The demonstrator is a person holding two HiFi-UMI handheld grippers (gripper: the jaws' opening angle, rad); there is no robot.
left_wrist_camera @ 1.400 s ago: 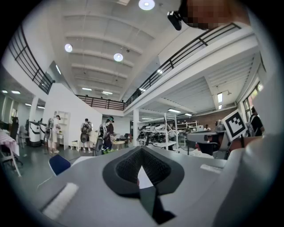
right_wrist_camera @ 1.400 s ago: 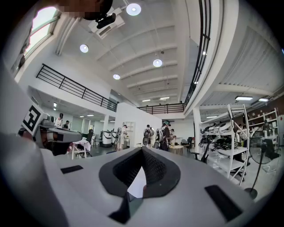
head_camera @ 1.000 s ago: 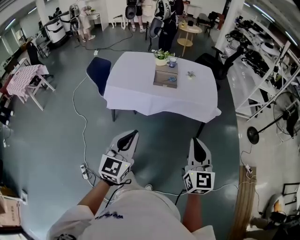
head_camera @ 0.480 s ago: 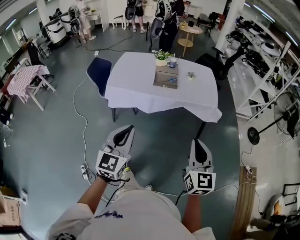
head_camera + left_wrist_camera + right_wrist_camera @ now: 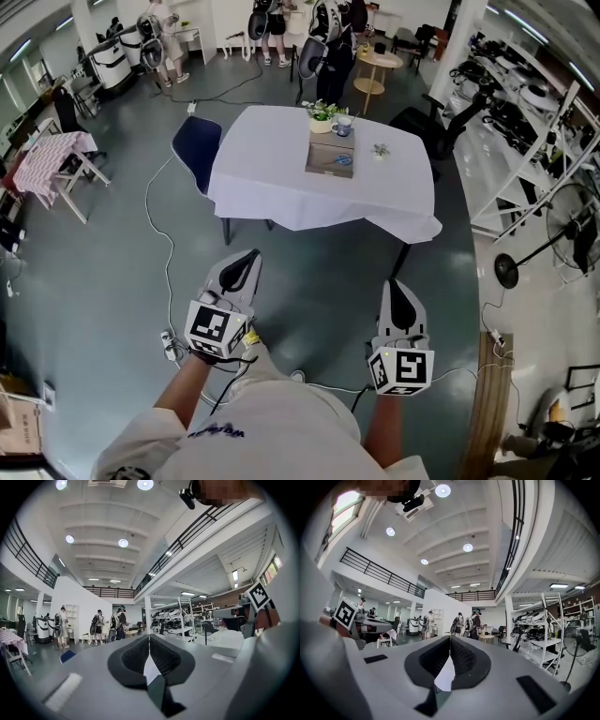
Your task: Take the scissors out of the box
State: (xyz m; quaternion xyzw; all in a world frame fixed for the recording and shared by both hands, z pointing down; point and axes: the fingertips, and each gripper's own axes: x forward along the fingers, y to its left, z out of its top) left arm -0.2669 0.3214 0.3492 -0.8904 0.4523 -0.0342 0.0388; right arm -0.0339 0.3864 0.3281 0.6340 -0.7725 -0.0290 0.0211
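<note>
A flat brown box (image 5: 331,154) lies on the white-clothed table (image 5: 281,178) far ahead, and blue-handled scissors (image 5: 340,159) rest inside it. Both grippers hover over the floor well short of the table. My left gripper (image 5: 253,254) is shut with nothing in it, its pads meeting at the tips in the left gripper view (image 5: 149,636). My right gripper (image 5: 392,281) is also shut and empty, pads closed together in the right gripper view (image 5: 450,637). Both point level toward the table.
A potted plant (image 5: 322,113), a cup (image 5: 344,123) and a small object (image 5: 381,148) stand on the table behind and beside the box. A blue chair (image 5: 196,141) is at its left. A cable (image 5: 169,253) crosses the floor. Shelving (image 5: 534,112) lines the right; people (image 5: 328,37) stand behind.
My left gripper has drifted slightly to the left in the head view. The right gripper and the objects on the table have stayed put.
</note>
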